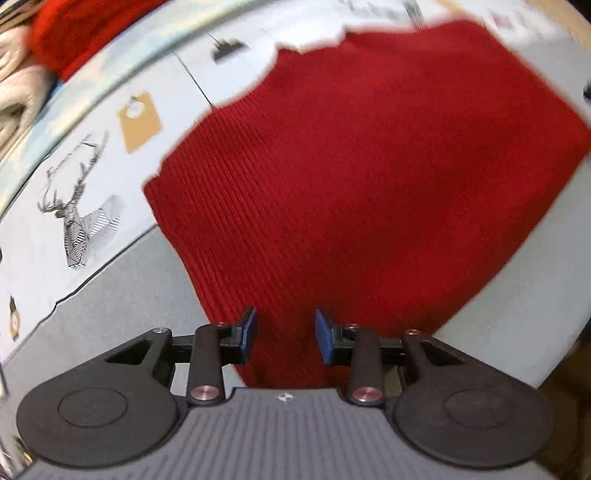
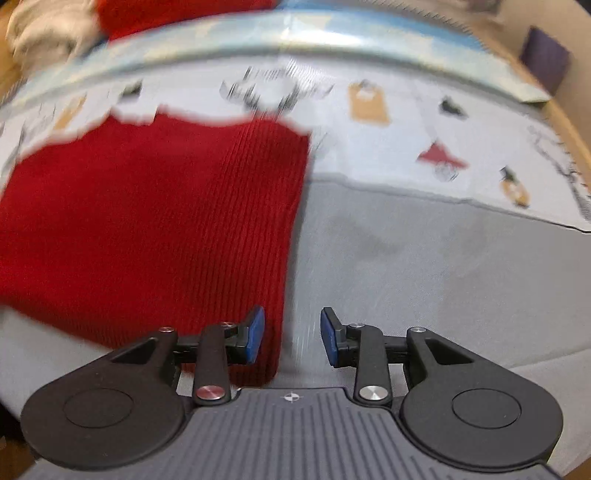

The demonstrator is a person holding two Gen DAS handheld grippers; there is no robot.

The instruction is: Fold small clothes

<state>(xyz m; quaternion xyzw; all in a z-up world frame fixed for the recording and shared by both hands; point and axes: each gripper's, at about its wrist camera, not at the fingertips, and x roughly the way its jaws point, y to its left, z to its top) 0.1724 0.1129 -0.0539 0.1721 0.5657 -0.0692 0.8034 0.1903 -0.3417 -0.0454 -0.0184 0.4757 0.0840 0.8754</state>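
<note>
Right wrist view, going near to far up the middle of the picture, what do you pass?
Right hand-held gripper, open → grey cloth → white printed cloth → pale blue edge band.

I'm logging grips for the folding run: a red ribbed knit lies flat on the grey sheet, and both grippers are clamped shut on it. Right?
Not quite. The red ribbed knit lies on the grey sheet, but both the left gripper and right gripper are open, their pads apart, as each wrist view shows.
</note>
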